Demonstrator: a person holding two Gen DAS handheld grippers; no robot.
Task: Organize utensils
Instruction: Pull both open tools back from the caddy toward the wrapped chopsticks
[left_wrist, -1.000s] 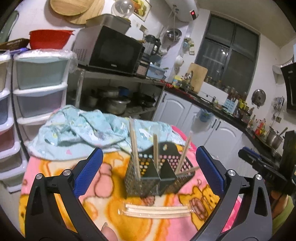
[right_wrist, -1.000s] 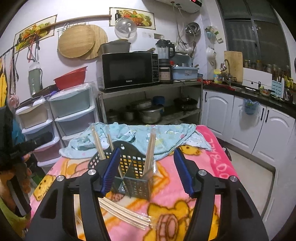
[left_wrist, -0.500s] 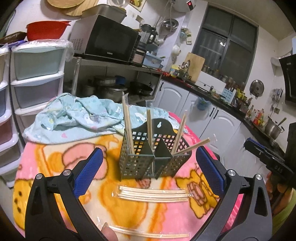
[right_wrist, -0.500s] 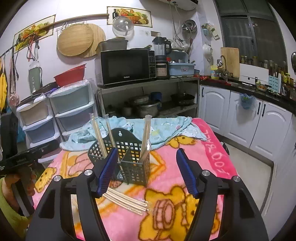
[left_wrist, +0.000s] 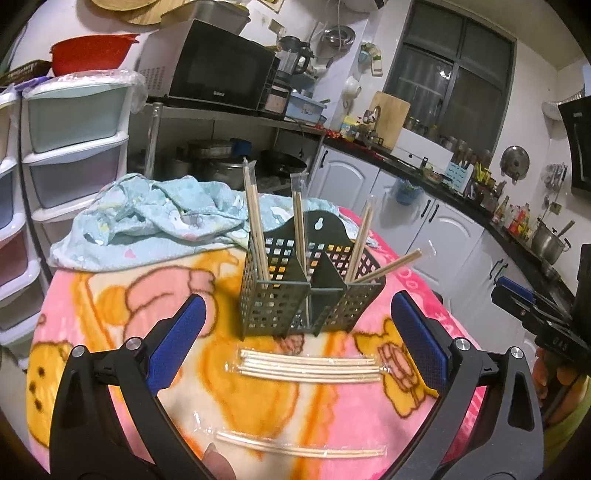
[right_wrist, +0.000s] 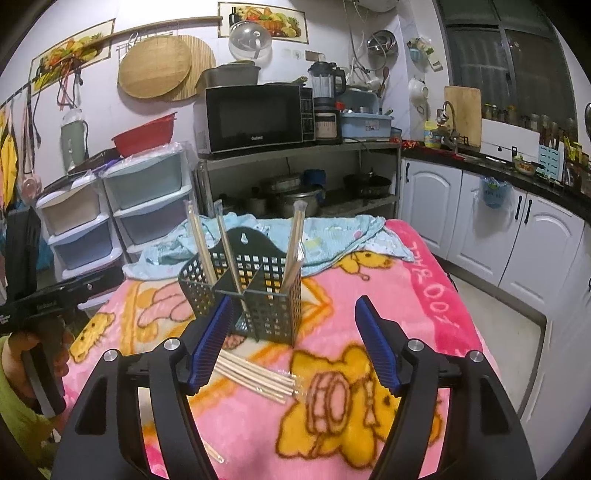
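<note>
Risk of tipping the chopstick holder during the next pickup

Holder (left_wrist: 310, 291), a dark perforated caddy with 3 visible compartments, stands upright on the pink cartoon blanket (left_wrist: 110, 295) that covers the surface. Wrapped chopstick pairs (left_wrist: 255, 221) stand in it: 4 can be counted in the left wrist view, 1 at the left, 1 at the middle, 2 at the right, the outermost leaning far outward over the rim. The right wrist view shows only 3 clearly.

Loose stock: 1 cluster of wrapped pairs (left_wrist: 310, 367) lies just in front of the holder, the count inside it not readable; 1 further wrapped pair (left_wrist: 299, 445) lies nearer the camera. A crumpled blue cloth (left_wrist: 155, 221) sits behind the holder.

Left gripper (left_wrist: 295, 347): jaws wide apart, nothing between them, hanging above the cluster. Right gripper (right_wrist: 293, 345): jaws apart and just been widening, nothing gripped, its left pad close beside the holder wall.

Hazards, as judged:
- The soft blanket gives a poor footing; a nudge from the right pad could topple the light holder and spill all pairs
- Slick wrappers may slide, or several pairs may lift at once
- The leaning pair could be knocked out by an incoming insertion
- Both grippers aim at 1 cluster; collision is possible
</note>
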